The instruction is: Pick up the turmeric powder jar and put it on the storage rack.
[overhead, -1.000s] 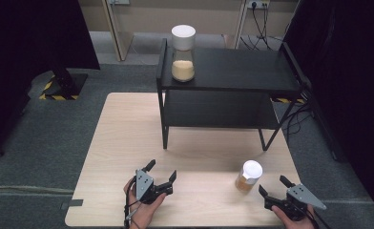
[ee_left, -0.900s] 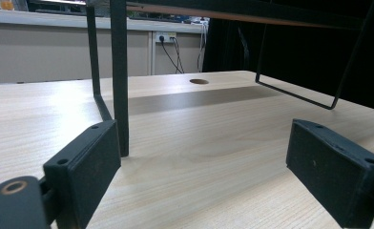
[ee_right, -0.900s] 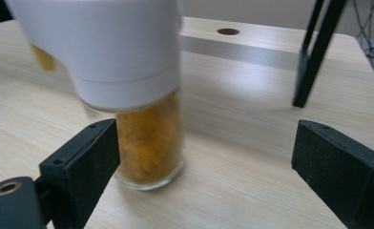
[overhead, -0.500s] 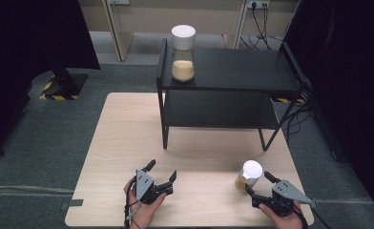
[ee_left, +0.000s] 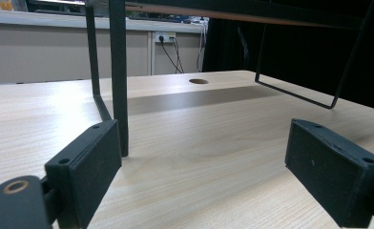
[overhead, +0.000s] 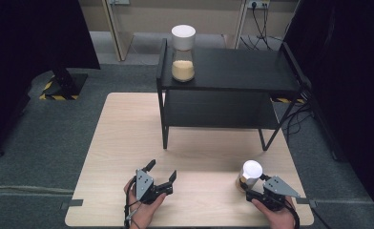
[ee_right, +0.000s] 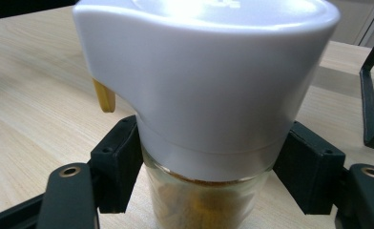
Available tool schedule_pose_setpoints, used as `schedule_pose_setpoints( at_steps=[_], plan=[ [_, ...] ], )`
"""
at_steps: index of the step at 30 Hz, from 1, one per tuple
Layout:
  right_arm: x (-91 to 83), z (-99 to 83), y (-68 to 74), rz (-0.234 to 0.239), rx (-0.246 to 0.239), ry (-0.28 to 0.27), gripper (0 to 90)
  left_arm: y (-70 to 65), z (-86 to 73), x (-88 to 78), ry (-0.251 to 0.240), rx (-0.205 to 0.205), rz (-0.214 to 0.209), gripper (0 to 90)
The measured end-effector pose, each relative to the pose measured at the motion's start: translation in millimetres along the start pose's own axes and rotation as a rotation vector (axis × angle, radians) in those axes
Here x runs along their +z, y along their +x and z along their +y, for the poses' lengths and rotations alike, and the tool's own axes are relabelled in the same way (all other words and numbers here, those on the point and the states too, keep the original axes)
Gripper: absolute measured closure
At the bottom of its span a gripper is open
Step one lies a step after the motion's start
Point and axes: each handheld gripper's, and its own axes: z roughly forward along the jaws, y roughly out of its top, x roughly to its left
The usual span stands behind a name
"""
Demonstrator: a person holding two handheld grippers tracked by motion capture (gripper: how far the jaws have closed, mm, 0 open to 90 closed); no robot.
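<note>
Since the earlier high view, the right gripper (overhead: 250,187) has slid in across the table (overhead: 128,143) toward the small jar (overhead: 250,174), and its jaws have just been closing; the jar now sits between them. The left gripper (overhead: 161,172) has kept its place.

Taking the black shelf unit (overhead: 223,71) as the landmark: the table carries it at the far end. One tall jar (overhead: 183,52) with a white lid stands on its top board at the left corner. The small jar, one only, stands upright on the table in front of the unit's right legs, near the front edge.

In the right gripper view the two pads (ee_right: 116,162) press on the glass just under the white lid (ee_right: 209,71), so the right gripper (ee_right: 209,176) is clenched on the small jar. The left gripper (ee_left: 204,167), in front of the unit's left legs, stands released with nothing between its jaws.

I judge the grasp step is just complete. Next comes a straight lift, kept upright, probably toward the shelf unit, clearing its frame.

Count: two jars, two grippers, one shelf unit, one table.
</note>
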Motion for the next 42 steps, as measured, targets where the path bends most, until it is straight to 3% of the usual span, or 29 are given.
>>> schedule_pose_setpoints(
  at_steps=[11, 21, 42],
  plan=[
    [-2.8, 0.1, 6.2, -0.025, 0.003, -0.017, 30.5, 0.2, 0.0, 0.1, 0.000, -0.004, 0.001, 11.7],
    [-17.1, 13.9, 10.6, -0.091, 0.030, -0.139, 30.5, -0.5, -0.1, -0.1, -0.001, 0.001, 0.002, 12.1],
    [-24.6, 81.0, 4.5, -0.172, 0.015, -0.268, 30.5, 0.5, -0.2, -0.2, -0.001, -0.014, 0.006, 12.1]
  ],
)
